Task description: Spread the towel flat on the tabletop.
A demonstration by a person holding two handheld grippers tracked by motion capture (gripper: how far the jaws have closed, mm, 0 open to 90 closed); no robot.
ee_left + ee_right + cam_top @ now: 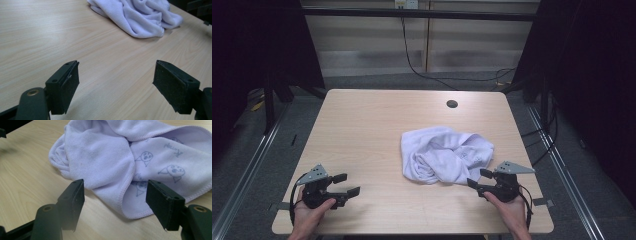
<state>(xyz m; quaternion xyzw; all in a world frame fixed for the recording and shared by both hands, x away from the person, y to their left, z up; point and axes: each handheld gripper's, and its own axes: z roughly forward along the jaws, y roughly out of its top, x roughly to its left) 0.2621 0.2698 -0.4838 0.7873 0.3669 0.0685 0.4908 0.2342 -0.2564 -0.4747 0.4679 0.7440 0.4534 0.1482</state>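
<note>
Wooden table (362,130); crumpled towel (444,155), long axis left-right.

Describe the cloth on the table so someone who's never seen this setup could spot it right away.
Look at the light wooden table, right of its middle. The cloth lies there crumpled in a heap, just ahead of the right gripper. It is pale lilac, soft, with small cartoon faces printed on it.

A light wooden table (362,125) carries one crumpled pale towel (444,155), which lies right of its middle, toward the near edge.
</note>
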